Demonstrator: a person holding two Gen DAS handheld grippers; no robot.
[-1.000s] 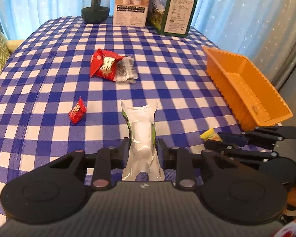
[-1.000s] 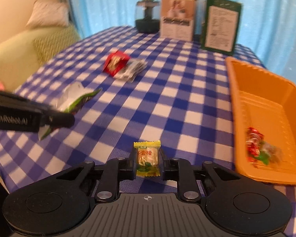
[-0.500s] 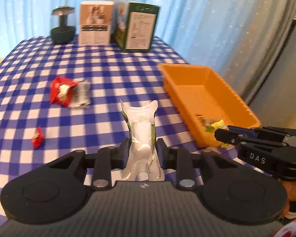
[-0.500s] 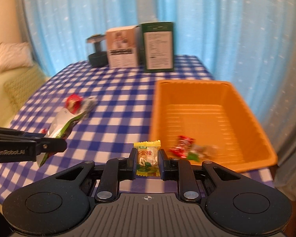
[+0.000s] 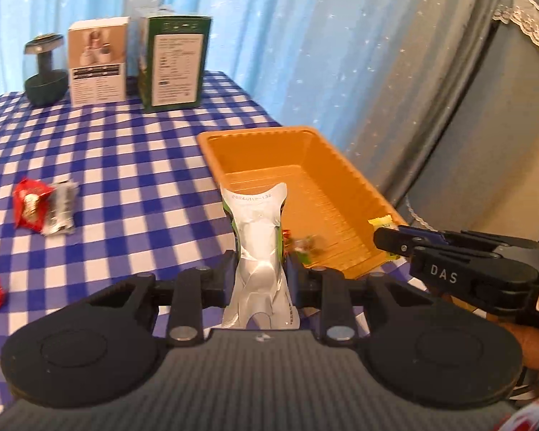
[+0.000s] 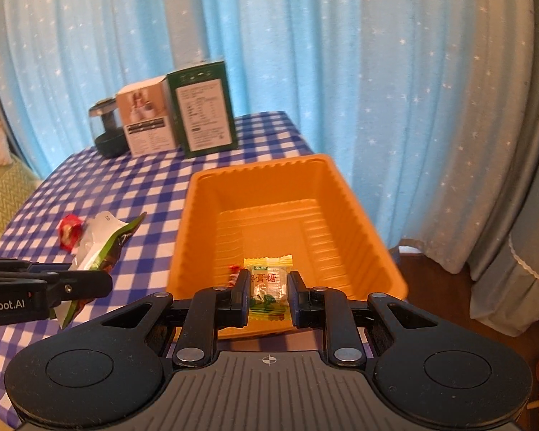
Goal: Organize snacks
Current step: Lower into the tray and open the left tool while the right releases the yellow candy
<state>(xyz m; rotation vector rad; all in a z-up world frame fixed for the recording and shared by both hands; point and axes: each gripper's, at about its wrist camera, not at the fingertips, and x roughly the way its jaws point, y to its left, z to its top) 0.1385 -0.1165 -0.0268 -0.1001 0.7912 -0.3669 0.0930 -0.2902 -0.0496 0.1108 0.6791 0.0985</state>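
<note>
Blue starred curtains behind; checked tablecloth (image 5: 133, 165). Orange bin (image 6: 294, 179) now directly ahead in both views, up from the table's right edge a second back. Left gripper (image 5: 258, 280) pinching silver-green pouch (image 5: 258, 251) at bin's near-left rim; right gripper (image 6: 268, 296) clamped on yellow candy (image 6: 268, 287) over near wall. Release likely next. Red packets (image 5: 30, 203) left on cloth.

A dark jar (image 5: 46, 80), white box (image 5: 97, 65) and green box (image 5: 174, 63) stand before blue curtains (image 6: 305, 54).
</note>
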